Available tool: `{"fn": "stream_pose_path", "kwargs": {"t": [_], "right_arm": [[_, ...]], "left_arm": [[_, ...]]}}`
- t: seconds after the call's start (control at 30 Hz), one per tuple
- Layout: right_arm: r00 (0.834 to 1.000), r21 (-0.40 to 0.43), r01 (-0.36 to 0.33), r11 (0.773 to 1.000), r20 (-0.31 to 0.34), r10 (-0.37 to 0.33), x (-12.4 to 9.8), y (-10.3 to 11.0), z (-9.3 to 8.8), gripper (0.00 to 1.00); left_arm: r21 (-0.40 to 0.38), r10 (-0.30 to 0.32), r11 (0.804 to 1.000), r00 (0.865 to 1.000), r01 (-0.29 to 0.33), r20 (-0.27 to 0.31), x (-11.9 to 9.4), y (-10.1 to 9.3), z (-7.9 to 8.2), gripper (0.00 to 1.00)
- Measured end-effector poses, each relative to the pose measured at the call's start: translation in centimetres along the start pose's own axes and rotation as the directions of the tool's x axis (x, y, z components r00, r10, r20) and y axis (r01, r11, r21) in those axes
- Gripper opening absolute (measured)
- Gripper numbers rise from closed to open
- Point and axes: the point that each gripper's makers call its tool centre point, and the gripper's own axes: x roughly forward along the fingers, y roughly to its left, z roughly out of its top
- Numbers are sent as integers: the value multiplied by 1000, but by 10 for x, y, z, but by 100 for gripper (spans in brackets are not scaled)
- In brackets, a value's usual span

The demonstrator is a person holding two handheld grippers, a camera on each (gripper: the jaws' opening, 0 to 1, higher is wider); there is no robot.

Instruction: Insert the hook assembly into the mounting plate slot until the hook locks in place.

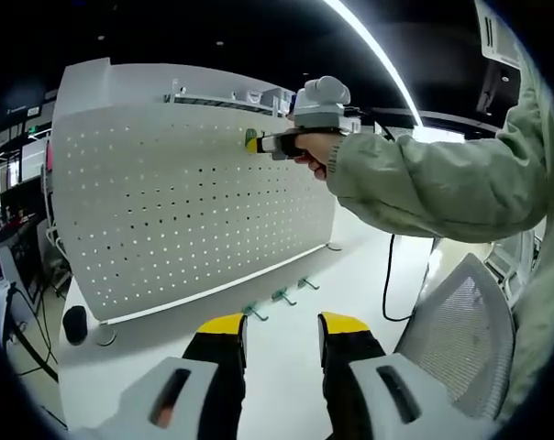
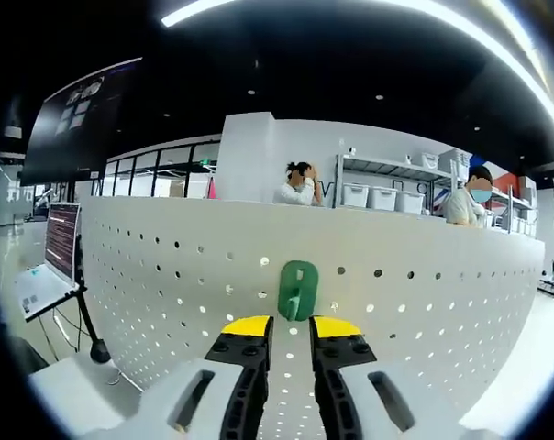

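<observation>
Left gripper view: looks across a white desk [image 1: 369,275] toward a white pegboard [image 1: 185,211] standing upright on it. Own left gripper [image 1: 282,332] at the bottom, yellow-tipped jaws parted with a clear gap, nothing held between them. Three green hooks [image 1: 282,297] lying on the desk in a row just in front of the pegboard's lower edge, well ahead of the jaw tips. Right gripper [image 1: 251,141] up against the pegboard near its top edge, gripped by a hand [image 1: 315,151] from a pale green sleeve [image 1: 442,183] reaching in from the right. Grey mesh chair back [image 1: 460,339] at lower right, a black cable [image 1: 387,275] hanging down to the desk beside it.

Right gripper view: faces the pegboard [image 2: 167,275] closely, rows of round holes across it. Green hook plate [image 2: 298,290] flat against the board, straight ahead. Right gripper [image 2: 291,328] with yellow-tipped jaws slightly apart, tips just below the hook plate's lower end; cannot tell whether they touch or grip it. Laptop [image 2: 52,257] on a stand at the left, shelves with white bins [image 2: 378,194] behind the board, two people beyond its top edge.
</observation>
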Motion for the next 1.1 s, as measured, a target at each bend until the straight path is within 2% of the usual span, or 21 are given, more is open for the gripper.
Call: {"fn": "stream_pose_path", "kwargs": {"t": [0.07,0.2,0.47,0.57,0.83,1.0,1.1], "right_arm": [[1000,6,-6,1000,0,6,-2,1,-1,18],[998,41,-49,998,-33,51,-8,10,-8,27],[994,40,-95,995,-57,97,-31,24,-24,31],[992,84,-96,992,-69,102,-38,22,-33,33],[990,90,-93,992,-95,102,-58,20,-48,35],[986,99,-105,990,-123,116,-74,21,-61,38],[979,135,-128,983,-144,147,-85,25,-71,39]], "left_arm": [[1,-3,1000,1000,3,1,0,-1,1,32],[6,-6,1000,1000,6,3,0,-3,2,32],[16,-9,1000,1000,9,8,-2,-7,6,32],[18,-11,1000,1000,11,7,-3,-8,6,32],[23,-11,1000,1000,11,8,-7,-14,4,32],[25,-5,1000,1000,5,8,-10,-15,3,32],[24,-1,1000,1000,0,8,-11,-15,2,32]]}}
